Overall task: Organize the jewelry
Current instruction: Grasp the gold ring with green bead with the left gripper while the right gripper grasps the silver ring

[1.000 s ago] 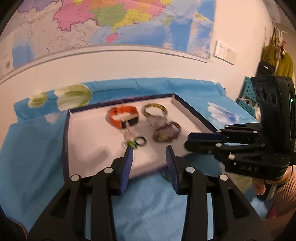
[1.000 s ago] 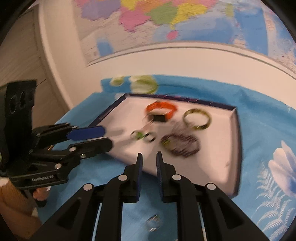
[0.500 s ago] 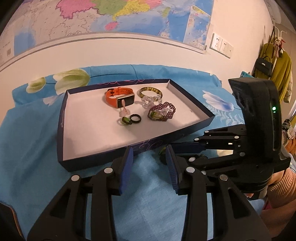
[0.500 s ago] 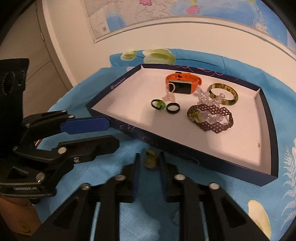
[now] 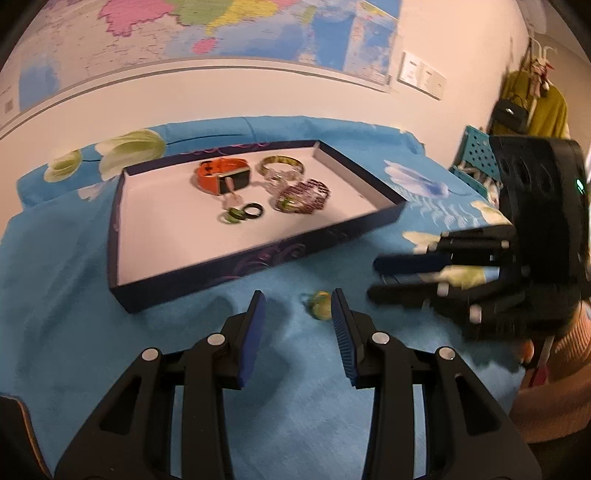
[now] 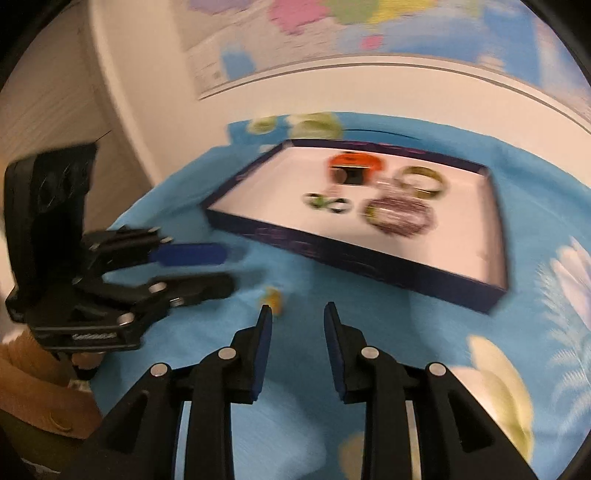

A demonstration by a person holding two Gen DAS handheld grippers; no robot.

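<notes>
left gripper [image 5: 297,306]: jaws apart, empty | right gripper [image 6: 297,314]: jaws opening, nothing between | yellow-green ring [image 5: 319,304]: on blue cloth [image 5: 92,314], 6 o'clock of tray [image 5: 122,295] | tray holds orange watch [image 5: 221,179], bracelets

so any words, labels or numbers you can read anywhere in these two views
None can be read.
Wall map: its print is too small and blurred.
White wall plates: no legible marking.
Left gripper body: raised lettering on its lower bar, too blurred to make out.
Tray front wall: only a purple swirl pattern, no words.
Orange smartwatch: screen shows nothing readable.
</notes>
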